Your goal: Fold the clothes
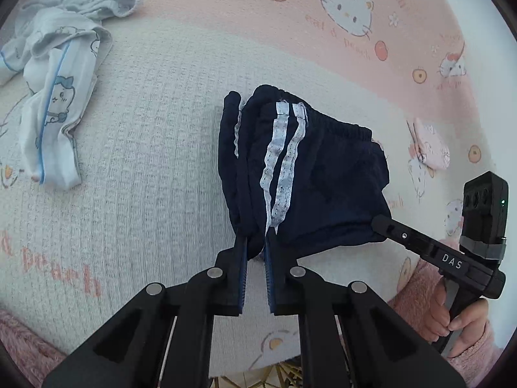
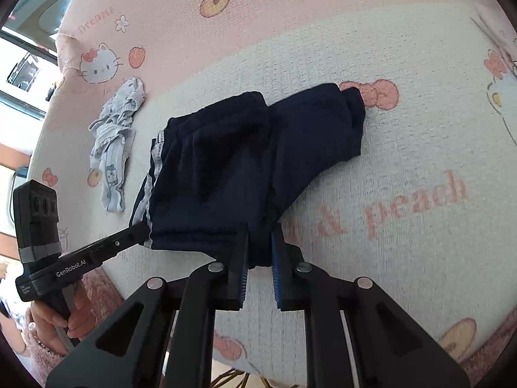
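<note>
Dark navy shorts (image 1: 316, 174) with two white side stripes (image 1: 281, 161) lie bunched on the cat-print cloth-covered surface (image 1: 145, 129). My left gripper (image 1: 256, 237) is shut on the shorts' near edge by the stripes, with fabric pinched between its blue pads. To the right, the tip of my right gripper (image 1: 381, 223) meets the same edge. In the right wrist view my right gripper (image 2: 260, 236) is shut on the near edge of the shorts (image 2: 226, 168). My left gripper (image 2: 142, 229) grips the striped corner at the left.
A crumpled pale blue and white printed garment (image 1: 55, 97) (image 2: 113, 148) lies apart at the far left. The surface's near edge (image 1: 258, 365) runs just under the grippers. A person's hands in fluffy pink sleeves (image 1: 458, 317) (image 2: 55, 323) hold the handles.
</note>
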A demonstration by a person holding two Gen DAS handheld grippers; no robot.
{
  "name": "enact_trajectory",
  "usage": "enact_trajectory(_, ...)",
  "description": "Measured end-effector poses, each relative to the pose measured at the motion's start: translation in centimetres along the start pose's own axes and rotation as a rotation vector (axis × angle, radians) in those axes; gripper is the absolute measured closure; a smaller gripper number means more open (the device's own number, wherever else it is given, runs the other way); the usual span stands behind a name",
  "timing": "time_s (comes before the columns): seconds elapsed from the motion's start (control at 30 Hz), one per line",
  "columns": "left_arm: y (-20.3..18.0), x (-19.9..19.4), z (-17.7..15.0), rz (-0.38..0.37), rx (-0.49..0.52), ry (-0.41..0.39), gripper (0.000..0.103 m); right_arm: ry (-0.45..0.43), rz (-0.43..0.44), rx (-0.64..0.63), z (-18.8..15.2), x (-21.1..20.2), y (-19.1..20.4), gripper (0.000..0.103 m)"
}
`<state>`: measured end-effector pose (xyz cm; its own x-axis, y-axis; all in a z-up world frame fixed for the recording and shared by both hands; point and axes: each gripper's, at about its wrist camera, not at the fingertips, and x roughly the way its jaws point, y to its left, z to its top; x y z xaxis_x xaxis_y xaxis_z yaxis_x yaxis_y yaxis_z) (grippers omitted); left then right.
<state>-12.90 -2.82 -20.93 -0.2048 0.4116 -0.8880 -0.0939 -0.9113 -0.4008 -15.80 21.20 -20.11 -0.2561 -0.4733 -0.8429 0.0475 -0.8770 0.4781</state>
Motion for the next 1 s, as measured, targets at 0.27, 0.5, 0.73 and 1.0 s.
enact_trajectory(0.27,-1.0,-0.3,-5.6,0.032,0.069,0.138,0.091,0.116,-0.033,0.008,-7.3,-1.7,-2.6,0.087)
enact_trajectory(0.5,-1.9,-2.2,-5.4,0.114,0.131,0.059,0.076,-0.017,-0.078,-0.017,-7.2,-5.0,-2.3,0.078)
enact_trajectory(0.73,-1.3,-3.8,-4.9,0.114,0.152,0.012,0.074,0.014,-0.083,-0.166,-7.4,-3.1,0.3,0.069)
enact_trajectory(1.0,-3.3,0.2,-4.1,0.29,0.218,0.13,0.074,0.061,-0.238,-0.214,-7.5,-1.3,0.4,0.07)
